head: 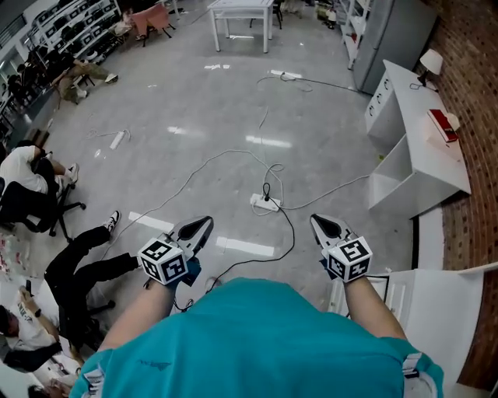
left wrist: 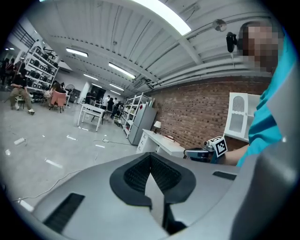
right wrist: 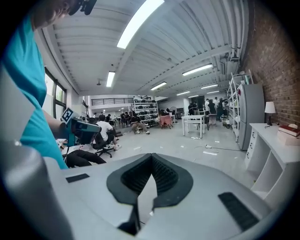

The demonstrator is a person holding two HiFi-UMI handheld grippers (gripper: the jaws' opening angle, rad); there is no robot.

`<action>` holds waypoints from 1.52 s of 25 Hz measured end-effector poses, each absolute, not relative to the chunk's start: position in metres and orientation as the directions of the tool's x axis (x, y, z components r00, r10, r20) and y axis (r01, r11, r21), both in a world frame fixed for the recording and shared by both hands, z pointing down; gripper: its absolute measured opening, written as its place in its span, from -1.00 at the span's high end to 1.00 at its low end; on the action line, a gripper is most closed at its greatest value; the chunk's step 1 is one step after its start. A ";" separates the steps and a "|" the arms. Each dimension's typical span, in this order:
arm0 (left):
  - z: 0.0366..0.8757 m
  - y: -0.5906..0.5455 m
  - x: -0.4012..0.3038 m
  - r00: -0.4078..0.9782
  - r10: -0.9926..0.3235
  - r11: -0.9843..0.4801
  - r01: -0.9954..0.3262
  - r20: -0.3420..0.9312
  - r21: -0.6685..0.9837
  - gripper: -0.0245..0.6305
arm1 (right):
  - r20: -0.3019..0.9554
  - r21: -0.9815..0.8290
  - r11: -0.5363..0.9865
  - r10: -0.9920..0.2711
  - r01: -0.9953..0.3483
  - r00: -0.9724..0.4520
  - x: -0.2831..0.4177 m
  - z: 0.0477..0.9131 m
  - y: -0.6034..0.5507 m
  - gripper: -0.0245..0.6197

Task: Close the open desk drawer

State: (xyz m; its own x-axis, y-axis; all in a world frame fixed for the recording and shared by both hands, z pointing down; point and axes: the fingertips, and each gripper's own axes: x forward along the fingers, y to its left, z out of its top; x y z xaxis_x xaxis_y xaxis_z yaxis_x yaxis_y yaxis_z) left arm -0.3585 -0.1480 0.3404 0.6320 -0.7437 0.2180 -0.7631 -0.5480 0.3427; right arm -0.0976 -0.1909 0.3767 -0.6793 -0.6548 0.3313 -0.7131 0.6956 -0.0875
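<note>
A white desk (head: 416, 116) stands along the brick wall at the right, with drawer fronts (head: 380, 98) at its far end and an open-fronted compartment (head: 398, 167) nearer me. From here I cannot tell whether any drawer stands open. My left gripper (head: 204, 225) and right gripper (head: 317, 222) are held in the air in front of my chest, well short of the desk. Both are shut, with nothing between the pads. The desk also shows past my left gripper (left wrist: 151, 154) as a white desk (left wrist: 161, 143), and at the right edge beyond my right gripper (right wrist: 151, 154) as a white desk (right wrist: 274, 140).
A power strip (head: 264, 204) with trailing cables lies on the grey floor ahead. People sit on chairs at the left (head: 78, 264). A white cabinet (head: 443, 303) is close at my lower right. A grey cabinet (head: 393, 31) and a white table (head: 241, 14) stand at the back.
</note>
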 end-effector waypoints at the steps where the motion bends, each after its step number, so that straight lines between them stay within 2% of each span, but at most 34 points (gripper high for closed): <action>1: 0.343 -0.152 -0.361 0.638 -0.736 -0.554 -0.760 0.226 0.340 0.89 | 0.335 -0.086 0.690 -0.659 -0.719 -0.673 -0.102 0.381 -0.194 0.86; 8: 0.368 -0.184 -0.372 0.744 -0.618 -0.660 -0.667 0.256 0.346 0.89 | 0.392 -0.086 0.573 -0.732 -0.815 -0.557 -0.125 0.410 -0.197 0.86; 15: 0.395 -0.214 -0.320 0.820 -0.473 -0.758 -0.565 0.321 0.325 0.89 | 0.448 -0.112 0.433 -0.782 -0.895 -0.434 -0.091 0.451 -0.190 0.86; 21: 0.432 -0.215 -0.234 0.861 -0.319 -0.822 -0.459 0.397 0.336 0.89 | 0.469 -0.139 0.301 -0.819 -0.944 -0.330 -0.022 0.485 -0.166 0.86; 28: 0.489 -0.187 -0.105 0.878 -0.060 -0.891 -0.261 0.474 0.371 0.89 | 0.488 -0.160 0.085 -0.859 -0.984 -0.154 0.086 0.522 -0.111 0.86; 38: 0.581 -0.104 0.057 0.769 0.286 -0.906 0.024 0.571 0.423 0.89 | 0.506 -0.157 -0.214 -0.856 -0.964 0.108 0.222 0.559 -0.004 0.86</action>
